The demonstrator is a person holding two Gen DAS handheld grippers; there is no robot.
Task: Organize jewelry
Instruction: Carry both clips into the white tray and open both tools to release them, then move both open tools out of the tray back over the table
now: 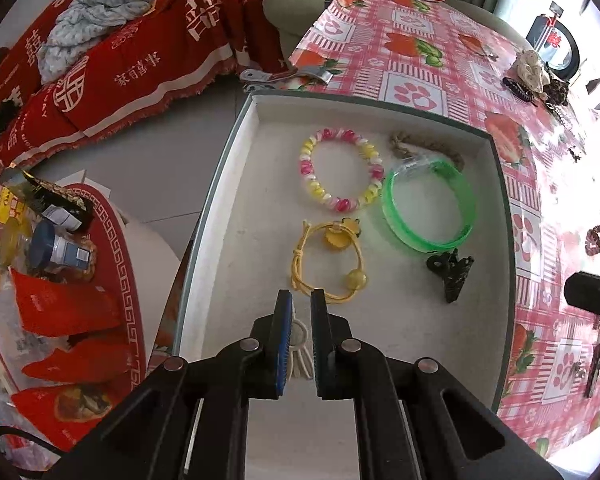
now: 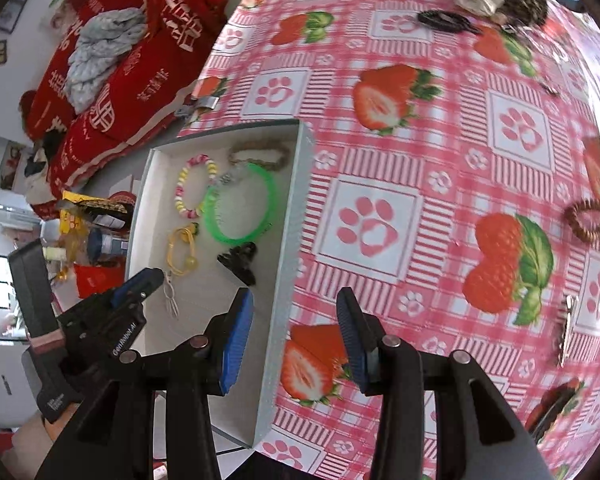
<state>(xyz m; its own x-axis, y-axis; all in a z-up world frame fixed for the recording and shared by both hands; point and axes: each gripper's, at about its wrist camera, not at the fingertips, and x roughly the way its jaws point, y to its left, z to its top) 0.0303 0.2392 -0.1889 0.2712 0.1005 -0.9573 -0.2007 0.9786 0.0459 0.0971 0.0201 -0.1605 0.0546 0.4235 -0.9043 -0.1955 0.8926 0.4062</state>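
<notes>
Jewelry tray (image 1: 236,184), strawberry tablecloth (image 2: 440,160), red sofa (image 1: 140,60)

A shallow white tray (image 1: 236,184) with grey outer walls holds the sorted pieces: a pink, yellow and white bead bracelet (image 1: 340,169) lying flat, a translucent green bangle (image 1: 430,204) just beside it and overlapping a brown braided band (image 1: 424,148), a yellow cord hair tie (image 1: 328,264) with a round bead, a black claw clip (image 1: 450,272), and a pale tassel piece (image 2: 171,296) nearest the viewer. A brown bead bracelet (image 2: 586,218) and a dark hair clip (image 2: 566,330) lie apart on the counter (image 2: 380,216) outside the tray.
</notes>
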